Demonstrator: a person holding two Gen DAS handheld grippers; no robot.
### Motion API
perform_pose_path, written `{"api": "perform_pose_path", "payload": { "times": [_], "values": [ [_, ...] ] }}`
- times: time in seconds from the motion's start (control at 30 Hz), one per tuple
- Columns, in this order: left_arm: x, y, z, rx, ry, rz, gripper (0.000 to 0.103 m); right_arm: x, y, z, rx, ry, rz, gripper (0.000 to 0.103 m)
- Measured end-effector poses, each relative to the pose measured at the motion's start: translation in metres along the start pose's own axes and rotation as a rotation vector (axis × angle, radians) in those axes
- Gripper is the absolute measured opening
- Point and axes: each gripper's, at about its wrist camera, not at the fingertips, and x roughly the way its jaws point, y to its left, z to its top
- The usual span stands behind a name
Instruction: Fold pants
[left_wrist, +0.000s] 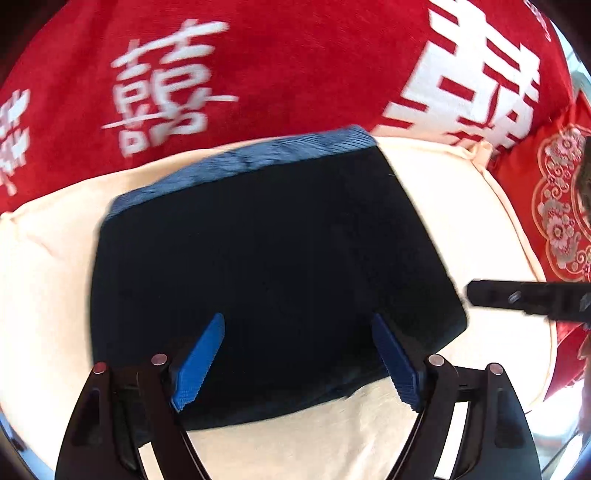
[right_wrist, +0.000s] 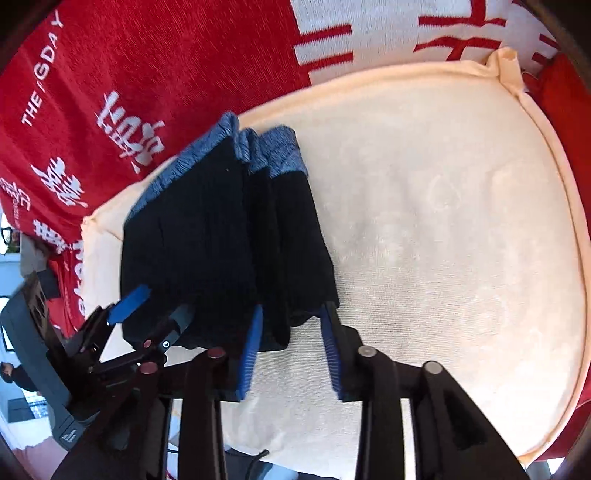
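Left wrist view: we hold the left tongs (left_wrist: 297, 354) spread wide over the near edge of the folded pants (left_wrist: 273, 266), gripping nothing. The pants lie on the cream cushion (left_wrist: 48, 295). Our right tongs (right_wrist: 291, 350) gape around the stacked layers' near ends; closing unevenly could drag the layers apart and undo the fold.

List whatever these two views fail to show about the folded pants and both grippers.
- Pants, left wrist view: motion blur and dark fabric hide the fold layers.
- Pants' underside, both views: hidden against the cream cushion.
- Right gripper, left wrist view: cut off by the right edge.
- Left gripper, right wrist view: the pants hide one fingertip.
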Motion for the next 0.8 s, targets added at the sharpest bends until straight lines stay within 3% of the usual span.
{"api": "perform_pose_path", "payload": {
  "times": [0.17,0.2,0.23,0.27,0.33,0.53,0.8],
  "values": [
    [-0.014,0.038,-0.006,-0.054,0.033,0.068,0.083,-0.014,0.028,-0.004,-0.019,-0.077,0.002,0.046],
    [-0.015,0.045,-0.006,-0.062,0.043,0.082,0.086,-0.015,0.039,-0.005,-0.034,-0.089,0.008,0.049],
    [-0.016,0.053,-0.007,-0.075,0.049,0.086,0.100,-0.014,0.050,-0.005,-0.057,-0.100,0.011,0.056],
    [-0.020,0.064,-0.008,-0.099,0.052,0.089,0.102,-0.014,0.056,-0.006,-0.074,-0.106,0.008,0.061],
    [-0.022,0.080,-0.010,-0.126,0.063,0.100,0.102,-0.007,0.073,-0.007,-0.118,-0.102,-0.015,0.068],
    [-0.020,0.120,-0.022,-0.184,0.119,0.145,0.102,0.049,0.080,-0.011,-0.129,-0.004,-0.129,0.069],
    [-0.020,0.147,-0.033,-0.186,0.153,0.138,0.102,0.061,0.089,-0.018,-0.160,-0.005,-0.244,0.077]
  ]
}}
